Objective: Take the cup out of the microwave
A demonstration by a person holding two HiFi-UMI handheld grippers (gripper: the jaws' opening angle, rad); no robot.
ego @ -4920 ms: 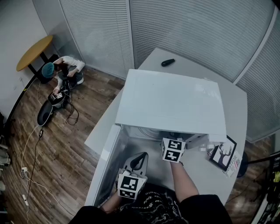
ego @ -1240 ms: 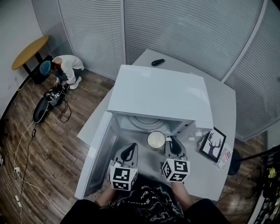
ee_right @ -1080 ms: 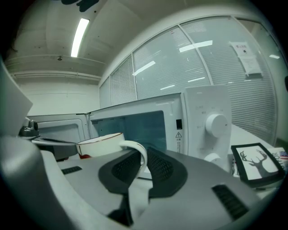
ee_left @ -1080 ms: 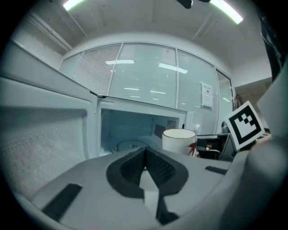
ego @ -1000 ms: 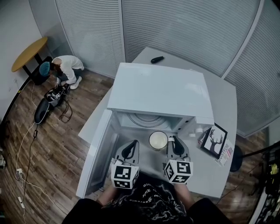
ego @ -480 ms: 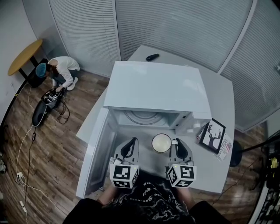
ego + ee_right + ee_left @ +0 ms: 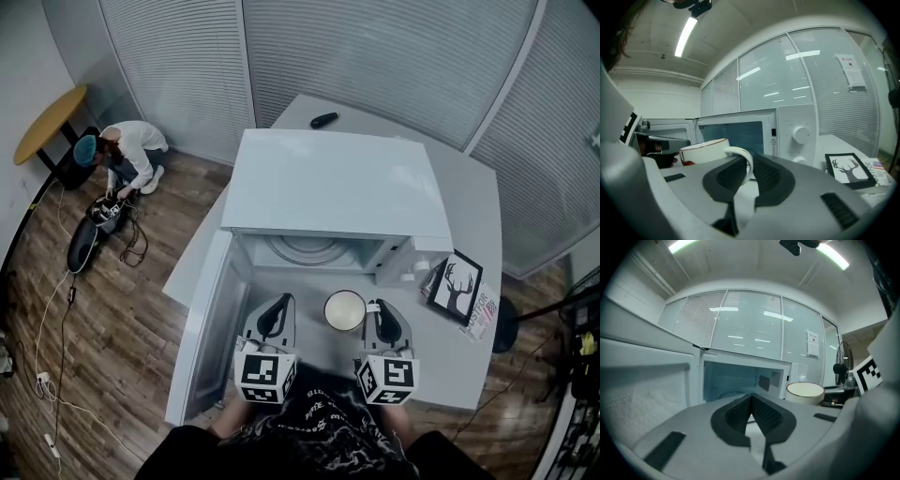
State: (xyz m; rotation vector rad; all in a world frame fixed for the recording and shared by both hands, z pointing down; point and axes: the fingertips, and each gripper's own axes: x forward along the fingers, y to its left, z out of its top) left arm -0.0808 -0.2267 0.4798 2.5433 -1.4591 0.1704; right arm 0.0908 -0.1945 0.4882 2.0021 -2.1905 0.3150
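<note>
Your R gripper (image 7: 744, 165) clamps the cup (image 7: 703, 150) by its handle (image 7: 740, 151), bowl left of the jaws; L gripper (image 7: 751, 403) pinched shut, empty, microwave (image 7: 786, 380) open ahead

Change over the sequence. The right gripper (image 7: 374, 308) had at first been reaching deep into the cavity of the microwave (image 7: 328, 183), with no cup in sight. It then drew back toward the person, jaws closed on the handle of the cup (image 7: 344, 310). The cup came out of the cavity and, over the last second, moved a little farther from the opening.
</note>
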